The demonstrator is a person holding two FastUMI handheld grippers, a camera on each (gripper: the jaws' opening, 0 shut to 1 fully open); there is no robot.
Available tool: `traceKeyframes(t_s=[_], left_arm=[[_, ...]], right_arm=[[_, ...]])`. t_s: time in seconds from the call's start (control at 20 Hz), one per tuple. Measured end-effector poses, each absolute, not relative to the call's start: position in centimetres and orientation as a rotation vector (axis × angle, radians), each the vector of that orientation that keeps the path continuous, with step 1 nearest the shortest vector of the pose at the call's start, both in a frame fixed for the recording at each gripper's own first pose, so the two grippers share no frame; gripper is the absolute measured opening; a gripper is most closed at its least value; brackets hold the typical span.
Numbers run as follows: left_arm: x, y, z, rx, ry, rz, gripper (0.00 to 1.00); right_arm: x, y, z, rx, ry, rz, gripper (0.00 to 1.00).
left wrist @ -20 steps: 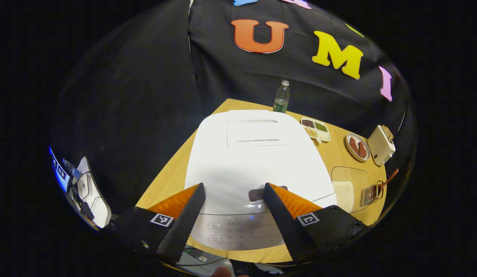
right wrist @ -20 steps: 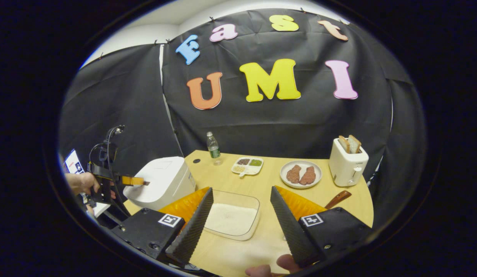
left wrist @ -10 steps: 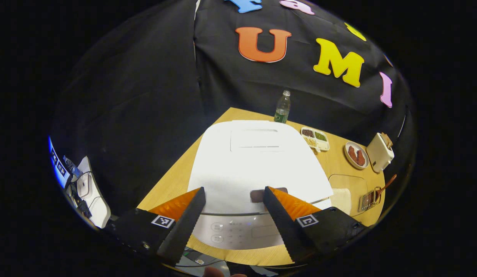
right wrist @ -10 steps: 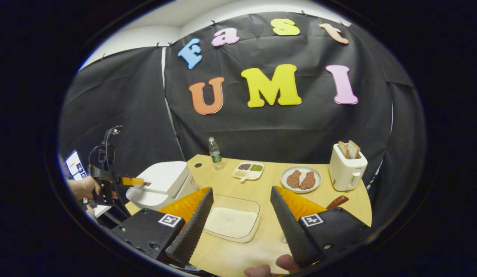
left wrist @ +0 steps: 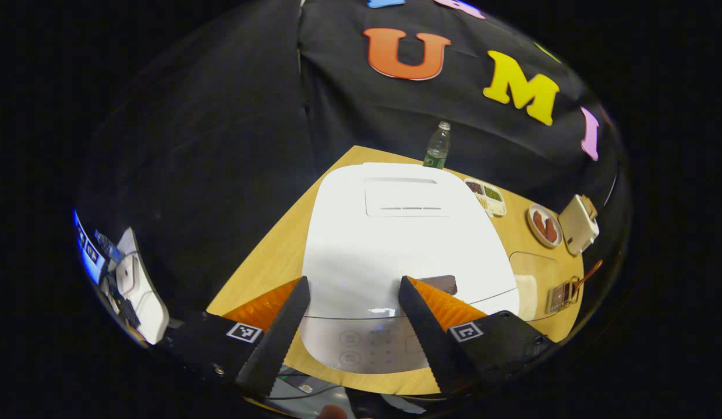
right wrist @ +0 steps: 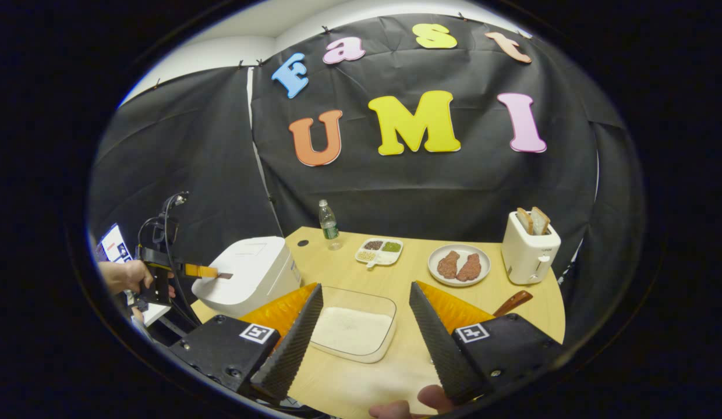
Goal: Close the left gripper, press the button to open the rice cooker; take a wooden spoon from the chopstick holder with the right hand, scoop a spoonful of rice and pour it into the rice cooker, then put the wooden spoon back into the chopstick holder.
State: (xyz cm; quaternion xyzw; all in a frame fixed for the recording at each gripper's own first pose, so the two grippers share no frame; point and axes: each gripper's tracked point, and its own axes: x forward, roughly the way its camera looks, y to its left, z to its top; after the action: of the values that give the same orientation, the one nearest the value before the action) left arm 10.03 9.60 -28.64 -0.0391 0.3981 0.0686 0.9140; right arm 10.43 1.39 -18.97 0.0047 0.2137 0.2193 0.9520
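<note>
The white rice cooker (left wrist: 396,244) stands with its lid down, and its dark button (left wrist: 442,284) peeks out just right of my left gripper's right finger. My left gripper (left wrist: 353,281) hovers open over the cooker's front edge with nothing between its fingers. In the right gripper view a hand (right wrist: 125,276) holds that gripper (right wrist: 206,272) above the cooker (right wrist: 250,273). My right gripper (right wrist: 365,286) is open above a clear container of rice (right wrist: 352,329). A wooden spoon handle (right wrist: 512,302) sticks up behind its right finger. The spoon (left wrist: 588,273) stands in the wire chopstick holder (left wrist: 562,294).
On the wooden table (right wrist: 407,273) stand a water bottle (right wrist: 327,224), a divided dish of beans (right wrist: 378,251), a plate with two pieces of meat (right wrist: 459,265) and a white toaster with bread (right wrist: 530,247). Equipment with cables sits off the table's left (left wrist: 128,285).
My left gripper has shifted left over the cooker's front, so the button now lies to the right of its right finger instead of between the fingers. The right gripper has barely moved.
</note>
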Motion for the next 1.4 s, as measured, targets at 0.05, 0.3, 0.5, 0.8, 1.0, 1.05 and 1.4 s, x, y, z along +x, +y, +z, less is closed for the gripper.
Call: traceKeyframes(t_s=[0.05, 0.3, 0.5, 0.8, 1.0, 1.05, 1.4], left_arm=[[10.3, 9.6, -28.6, -0.080, 0.814, 0.146, 1.00], [11.1, 9.3, -27.7, -0.136, 0.700, 0.129, 0.99], [10.2, 9.9, -27.0, -0.277, 0.675, 0.178, 0.94], [9.4, 10.5, -23.3, -0.304, 0.567, 0.218, 0.95], [7.7, 10.5, -18.1, -0.285, 0.417, 0.249, 0.95], [7.2, 10.3, -16.4, -0.271, 0.372, 0.248, 0.95], [1.2, 7.8, -6.3, -0.186, 0.104, 0.176, 0.94]], right_arm=[[10.4, 1.6, -19.1, 0.010, 0.441, 0.450, 0.98], [10.2, 2.7, -18.0, 0.006, 0.412, 0.481, 0.98], [10.6, 1.7, -17.9, 0.030, 0.403, 0.458, 0.98], [10.6, 1.1, -17.6, 0.034, 0.394, 0.442, 0.98], [10.2, 2.0, -15.4, 0.015, 0.332, 0.425, 0.98], [10.0, 2.3, -14.5, 0.017, 0.312, 0.419, 0.98], [4.2, 4.3, -8.1, -0.013, 0.174, 0.327, 0.98]])
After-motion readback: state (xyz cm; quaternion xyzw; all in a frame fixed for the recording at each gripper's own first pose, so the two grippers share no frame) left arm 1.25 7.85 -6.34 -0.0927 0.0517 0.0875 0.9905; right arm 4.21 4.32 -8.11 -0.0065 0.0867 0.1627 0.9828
